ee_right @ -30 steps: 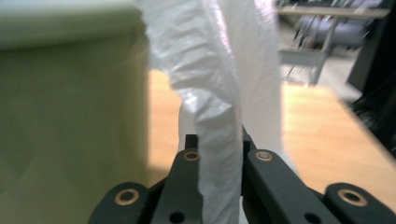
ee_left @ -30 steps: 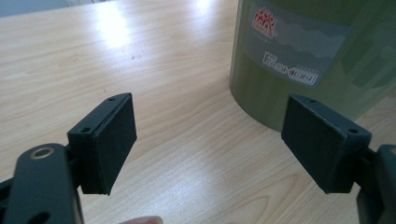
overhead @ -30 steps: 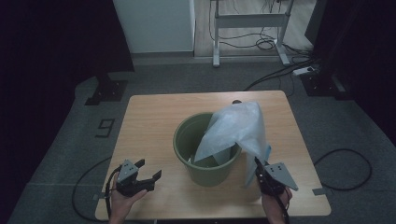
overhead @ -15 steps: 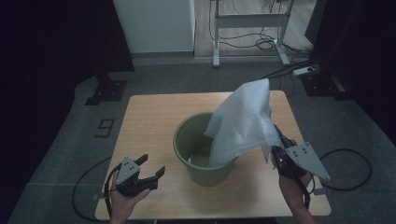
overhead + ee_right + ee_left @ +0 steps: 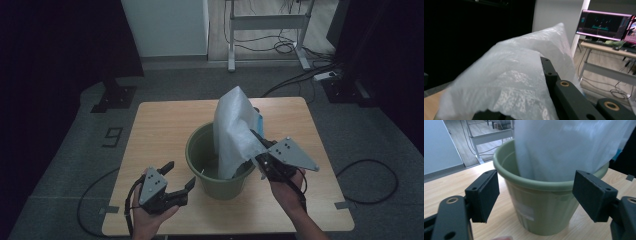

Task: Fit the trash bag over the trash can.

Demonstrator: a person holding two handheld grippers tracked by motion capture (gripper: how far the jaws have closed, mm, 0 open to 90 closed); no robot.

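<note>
1. White thin plastic bag (image 5: 234,131) stands over the green bucket (image 5: 202,172), lower end inside the rim.
2. Right gripper (image 5: 261,156), beside the bucket's right rim, is clamped on the bag's edge.
3. Left gripper (image 5: 176,181), near the bucket's left side, jaws spread, empty.
4. Judged light, limp, slippery; take hold at the mouth edge.
</note>
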